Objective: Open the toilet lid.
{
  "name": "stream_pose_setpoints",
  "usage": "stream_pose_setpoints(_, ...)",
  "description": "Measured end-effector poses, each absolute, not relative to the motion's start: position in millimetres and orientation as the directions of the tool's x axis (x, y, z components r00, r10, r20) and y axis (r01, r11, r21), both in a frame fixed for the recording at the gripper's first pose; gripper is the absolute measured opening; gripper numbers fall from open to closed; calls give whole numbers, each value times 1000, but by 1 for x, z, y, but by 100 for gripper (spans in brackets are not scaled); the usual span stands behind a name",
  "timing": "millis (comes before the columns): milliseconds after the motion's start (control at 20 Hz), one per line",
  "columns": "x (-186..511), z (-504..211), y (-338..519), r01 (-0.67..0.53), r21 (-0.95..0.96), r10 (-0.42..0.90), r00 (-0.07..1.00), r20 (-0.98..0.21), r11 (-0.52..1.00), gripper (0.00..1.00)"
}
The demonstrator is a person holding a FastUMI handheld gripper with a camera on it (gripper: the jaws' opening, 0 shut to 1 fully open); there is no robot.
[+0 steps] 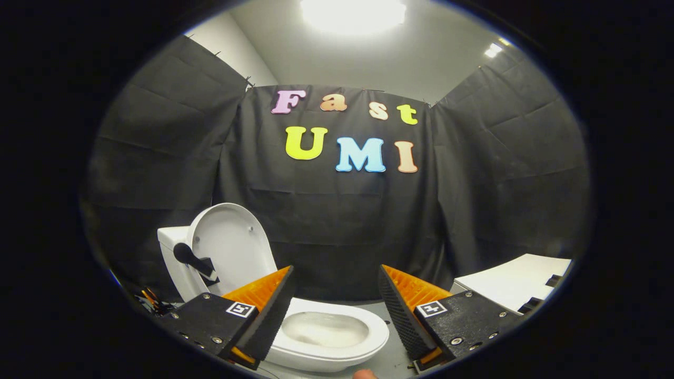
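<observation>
The toilet lid [231, 245] already stands upright, leaning back against the white tank [171, 247] beyond the left finger. A dark handle-like piece [194, 260] juts from the lid's inner face, near its lower left edge. Below it the toilet bowl [329, 334] lies open, its white seat ring showing between the two fingers and just ahead of them, with pale water inside.

The gripper [335, 300] hovers over the bowl with its jaws wide apart and clamped on nothing; the left finger partly covers the bowl's near left rim, while the right finger sits just off the bowl's right side. Neither finger touches the lid, which is well beyond them.

To the right, past the right finger, a white flat-topped desk [518, 281] or cabinet stands against the black cloth wall [337, 231]. A small tangle of coloured wires [150, 301] lies on the grey floor [389, 360] left of the toilet. Overhead a bright ceiling light [353, 13] glares.
</observation>
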State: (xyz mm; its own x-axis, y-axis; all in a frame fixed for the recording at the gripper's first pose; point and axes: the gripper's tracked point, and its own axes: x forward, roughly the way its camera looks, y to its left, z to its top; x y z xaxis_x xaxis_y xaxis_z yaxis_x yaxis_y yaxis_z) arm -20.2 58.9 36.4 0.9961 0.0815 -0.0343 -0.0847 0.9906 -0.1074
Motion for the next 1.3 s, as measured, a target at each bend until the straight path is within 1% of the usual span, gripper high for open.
stream_pose_setpoints(300,-26,6,35,-50,-62,43,993,-107,997,95)
stream_pose_setpoints(550,-34,-2,19,-22,-73,15,996,-89,997,95)
stream_pose_setpoints(850,-40,-12,2,15,-45,-20,994,-108,999,95)
stream_pose_setpoints(1300,-39,-16,1,16,-36,-21,992,-126,999,96)
